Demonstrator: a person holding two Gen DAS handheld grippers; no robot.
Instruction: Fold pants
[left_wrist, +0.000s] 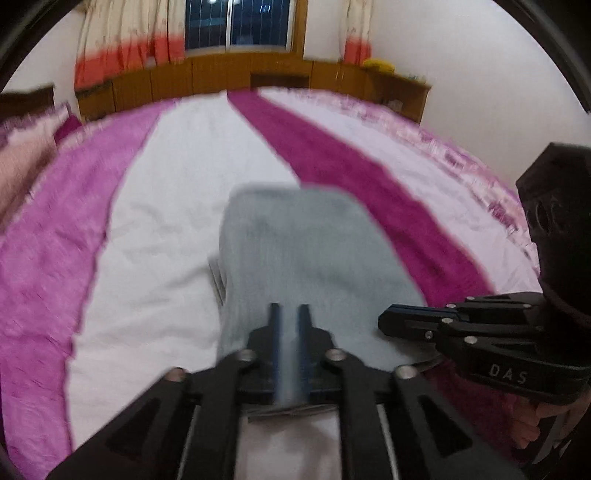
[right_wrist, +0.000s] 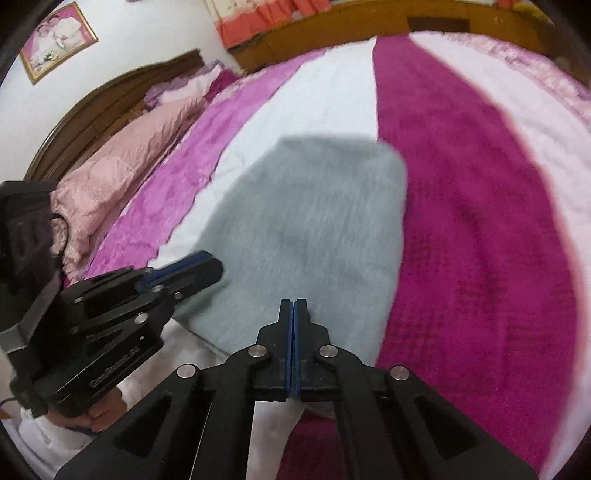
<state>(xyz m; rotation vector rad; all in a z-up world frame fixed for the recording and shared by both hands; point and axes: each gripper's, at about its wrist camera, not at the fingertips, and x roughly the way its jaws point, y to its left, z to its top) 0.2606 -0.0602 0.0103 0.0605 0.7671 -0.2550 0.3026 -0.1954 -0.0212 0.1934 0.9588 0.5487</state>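
Two claws: both work at the near edge of the bed, each held in a person's hand.
Pants: the grey, soft-knit folded pants (right_wrist: 314, 229) lie as a compact rectangle on the white middle stripe of the pink-and-magenta striped bedspread (right_wrist: 480, 221), their right edge touching the dark magenta stripe.
Left claw: the left claw (left_wrist: 289, 314) stands slightly parted over the near end of the pants; grey cloth shows through the gap, yet the pads do not seem to press on it, so I judge it released.
Right claw: the right claw (right_wrist: 294, 310) is clenched, blue pads touching, with no cloth visibly pinched; its tips sit at the near hem.
Stage: the fold looks close to finished, judging by the short, stacked shape.
Doing it well: square the near edge, keep the layers aligned, and press flat rather than tug, since soft knit slides over the plush bedspread.
Risk: dragging a claw across the top layer could skew the stack.
Unclear: motion blur hides the layer edges.
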